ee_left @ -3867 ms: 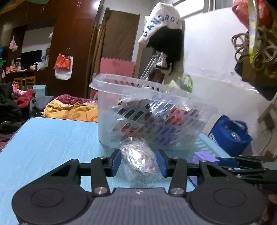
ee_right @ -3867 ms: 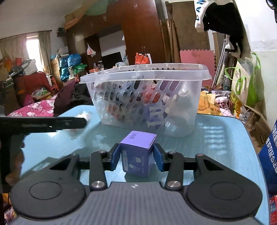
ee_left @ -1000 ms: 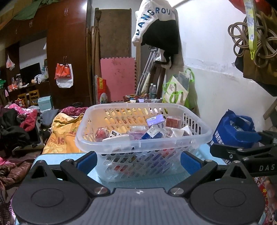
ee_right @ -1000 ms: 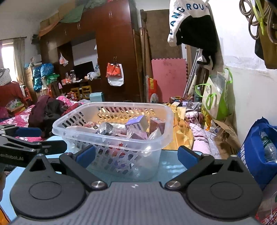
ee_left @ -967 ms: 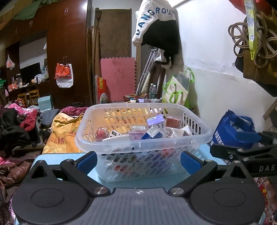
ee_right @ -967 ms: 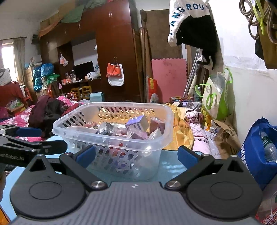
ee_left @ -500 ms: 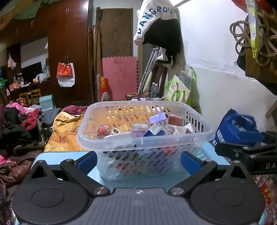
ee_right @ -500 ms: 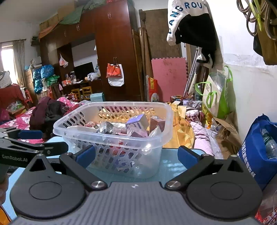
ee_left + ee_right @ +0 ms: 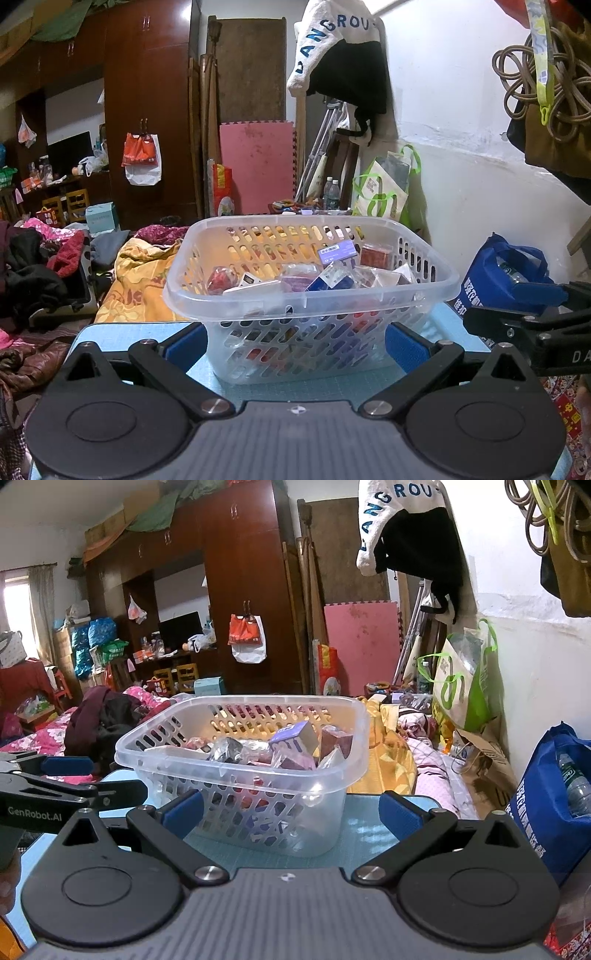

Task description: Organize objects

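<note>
A clear plastic basket (image 9: 258, 299) with slotted walls stands on the light blue table (image 9: 332, 384). It holds several small boxes and wrapped packets, among them a purple box (image 9: 338, 252). The basket also shows in the right wrist view (image 9: 207, 771), with the purple box (image 9: 291, 738) inside. My left gripper (image 9: 295, 341) is open and empty, held back from the basket's near wall. My right gripper (image 9: 291, 814) is open and empty, also short of the basket. Each gripper shows at the edge of the other's view.
The table's far edge lies just behind the basket. Beyond it are piled clothes and bedding (image 9: 140, 266), a dark wardrobe (image 9: 147, 110) and a pink foam mat (image 9: 255, 166). A blue bag (image 9: 554, 797) stands at the right by the white wall.
3.9 s ago my left gripper held a clear packet and my right a purple box on the table. Both are now open, empty and raised; in the last second they barely moved.
</note>
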Demonstrator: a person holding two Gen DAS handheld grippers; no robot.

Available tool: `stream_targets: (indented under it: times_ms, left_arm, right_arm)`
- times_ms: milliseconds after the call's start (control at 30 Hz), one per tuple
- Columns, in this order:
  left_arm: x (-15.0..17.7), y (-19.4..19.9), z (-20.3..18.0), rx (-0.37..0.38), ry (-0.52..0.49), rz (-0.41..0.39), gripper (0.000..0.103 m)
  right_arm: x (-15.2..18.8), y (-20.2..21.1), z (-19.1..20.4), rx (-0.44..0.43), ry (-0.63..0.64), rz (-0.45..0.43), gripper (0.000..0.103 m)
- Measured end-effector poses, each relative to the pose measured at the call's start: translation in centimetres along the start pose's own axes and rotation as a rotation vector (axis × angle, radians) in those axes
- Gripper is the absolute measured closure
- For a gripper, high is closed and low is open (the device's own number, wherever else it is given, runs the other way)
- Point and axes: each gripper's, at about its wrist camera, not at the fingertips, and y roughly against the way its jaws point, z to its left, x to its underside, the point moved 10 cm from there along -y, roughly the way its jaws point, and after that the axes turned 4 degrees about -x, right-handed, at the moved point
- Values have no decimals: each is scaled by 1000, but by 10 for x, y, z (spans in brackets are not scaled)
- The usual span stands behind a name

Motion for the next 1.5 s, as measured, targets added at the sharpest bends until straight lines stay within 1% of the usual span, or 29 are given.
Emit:
stream_targets:
  times_ms: [800,1500]
  left_arm:
    - [3,-3,3,-3,8,7,0]
    - [5,-4,0,13,9,7,0]
  right_arm:
    - [4,-2,-1,-8,-13,3,0]
    - [4,-1,-1,-8,-11,-1,0]
